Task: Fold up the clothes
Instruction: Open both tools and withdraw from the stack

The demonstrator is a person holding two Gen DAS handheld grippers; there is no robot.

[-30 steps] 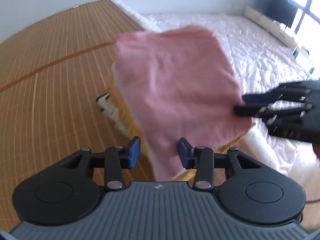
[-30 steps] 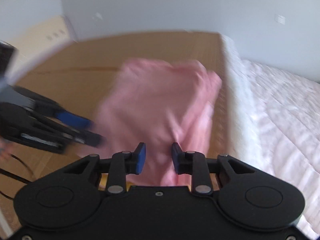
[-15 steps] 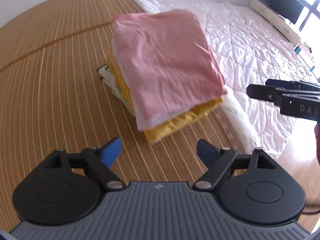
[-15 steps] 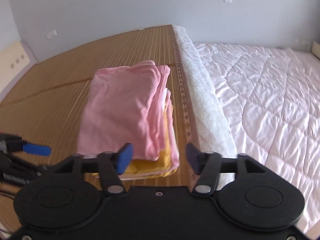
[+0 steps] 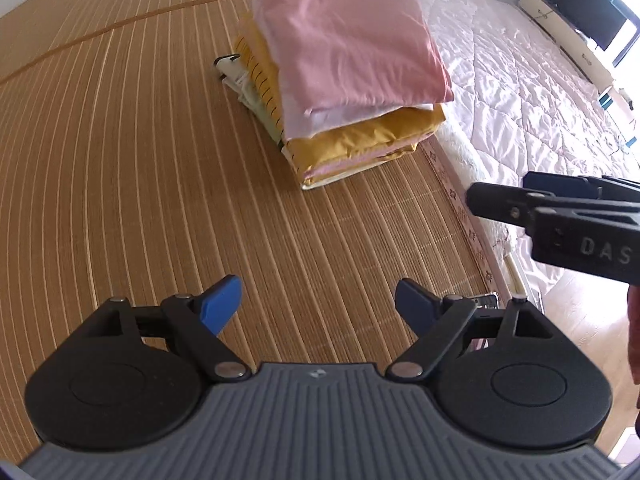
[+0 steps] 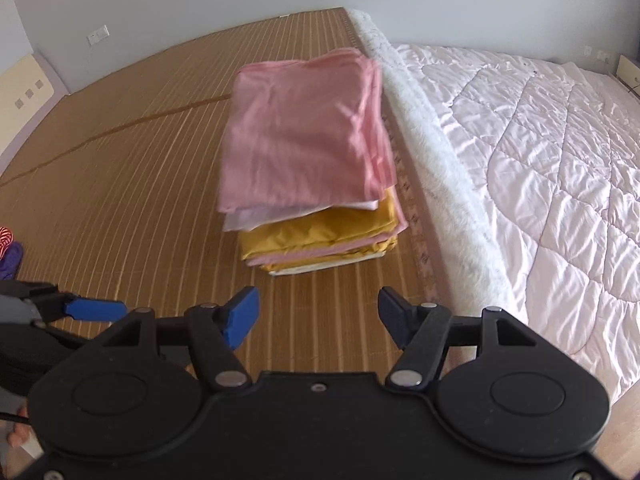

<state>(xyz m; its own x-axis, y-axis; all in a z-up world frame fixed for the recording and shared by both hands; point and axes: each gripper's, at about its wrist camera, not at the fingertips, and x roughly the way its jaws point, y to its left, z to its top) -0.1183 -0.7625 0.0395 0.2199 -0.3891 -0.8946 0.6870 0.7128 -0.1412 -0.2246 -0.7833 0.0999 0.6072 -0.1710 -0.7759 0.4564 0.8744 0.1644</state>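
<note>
A bamboo mat (image 5: 120, 168) covers part of a bed, with a white quilt (image 6: 540, 152) alongside. The stack (image 5: 352, 92) of folded clothes sits at the mat's quilt-side edge, a pink piece (image 6: 304, 132) on top, seemingly square to the layers below, though the right view is blurred. The left gripper (image 5: 318, 304) and right gripper (image 6: 318, 316) both gape empty, near the stack but apart from it; next, probably fetch another garment without nudging the pile.

Woven bamboo mat (image 5: 120, 168), white fluffy blanket edge (image 6: 436, 184), pale pink quilt (image 6: 540, 152), wall socket (image 6: 98, 35)
</note>
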